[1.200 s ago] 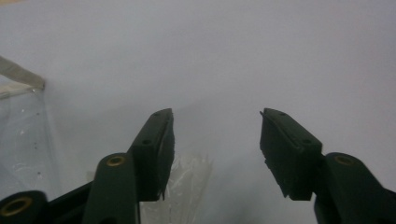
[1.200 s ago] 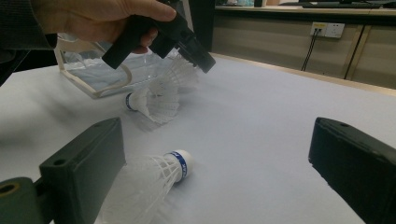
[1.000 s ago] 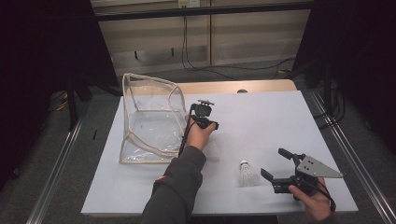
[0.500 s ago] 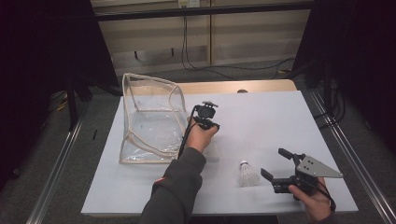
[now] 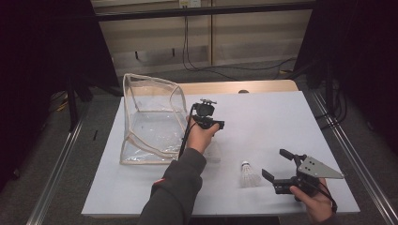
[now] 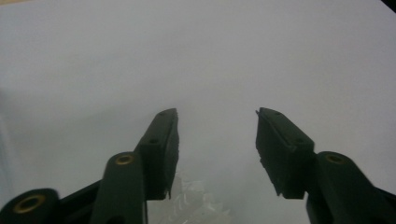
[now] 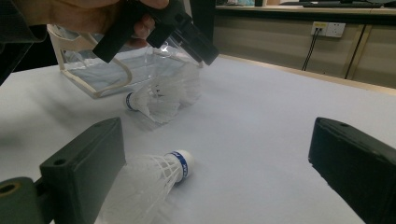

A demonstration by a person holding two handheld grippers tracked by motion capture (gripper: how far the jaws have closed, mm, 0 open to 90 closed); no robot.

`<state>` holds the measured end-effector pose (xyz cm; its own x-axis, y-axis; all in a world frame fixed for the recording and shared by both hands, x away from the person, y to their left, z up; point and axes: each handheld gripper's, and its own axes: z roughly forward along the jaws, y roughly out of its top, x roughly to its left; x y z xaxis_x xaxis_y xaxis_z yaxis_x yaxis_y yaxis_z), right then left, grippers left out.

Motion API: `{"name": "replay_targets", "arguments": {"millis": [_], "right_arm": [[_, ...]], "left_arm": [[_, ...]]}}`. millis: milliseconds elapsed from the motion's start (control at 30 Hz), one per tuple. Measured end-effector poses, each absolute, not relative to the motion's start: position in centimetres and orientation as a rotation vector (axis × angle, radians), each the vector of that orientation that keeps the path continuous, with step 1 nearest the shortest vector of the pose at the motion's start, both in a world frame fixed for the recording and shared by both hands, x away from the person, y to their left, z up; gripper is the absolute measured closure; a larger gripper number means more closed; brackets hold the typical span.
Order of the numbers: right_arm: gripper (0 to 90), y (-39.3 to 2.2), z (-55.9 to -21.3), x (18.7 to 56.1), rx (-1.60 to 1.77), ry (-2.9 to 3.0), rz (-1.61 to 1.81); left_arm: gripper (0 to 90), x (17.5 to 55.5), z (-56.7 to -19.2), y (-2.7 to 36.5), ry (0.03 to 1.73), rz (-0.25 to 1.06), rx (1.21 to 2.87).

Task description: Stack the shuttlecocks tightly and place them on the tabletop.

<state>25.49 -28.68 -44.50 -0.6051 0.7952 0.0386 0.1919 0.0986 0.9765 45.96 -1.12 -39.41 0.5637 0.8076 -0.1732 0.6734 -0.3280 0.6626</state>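
Shuttlecock (image 7: 161,100) lies on table (image 7: 261,130) just below open left tongs (image 7: 187,35).

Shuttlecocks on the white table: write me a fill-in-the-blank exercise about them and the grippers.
1. The number of shuttlecocks lying on the table is ____.
2. The clear bag lies nearer the ____ gripper.
3. The band on the nearer shuttlecock is coloured ____.
4. The right gripper has its jaws ____.

Missing words: two; left; blue; open

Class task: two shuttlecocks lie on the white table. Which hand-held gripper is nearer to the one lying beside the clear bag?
Left. The left hand-held gripper hovers directly above that shuttlecock, jaws open. The right hand-held gripper sits farther off, by the other shuttlecock.
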Motion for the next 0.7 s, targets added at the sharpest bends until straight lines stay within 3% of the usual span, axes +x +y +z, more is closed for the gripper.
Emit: {"name": "replay_targets", "arguments": {"millis": [167,300,600,700], "right_arm": [[3.0,-28.6,-44.5,25.5,0.961,1.872,1.536],[3.0,-28.6,-44.5,25.5,0.961,1.873,1.538],[3.1,-28.6,-44.5,25.5,0.958,1.873,1.539],[3.1,-28.6,-44.5,25.5,0.959,1.876,1.538]], "left_arm": [[26.7,46.2,-39.6,-0.8,1.273,0.298,2.082],[21.7,46.3,-39.9,-0.6,1.329,0.338,2.085],[26.8,46.5,-40.8,-0.6,1.422,0.351,2.117],[34.2,46.6,-41.0,-0.5,1.429,0.341,2.133]]}}
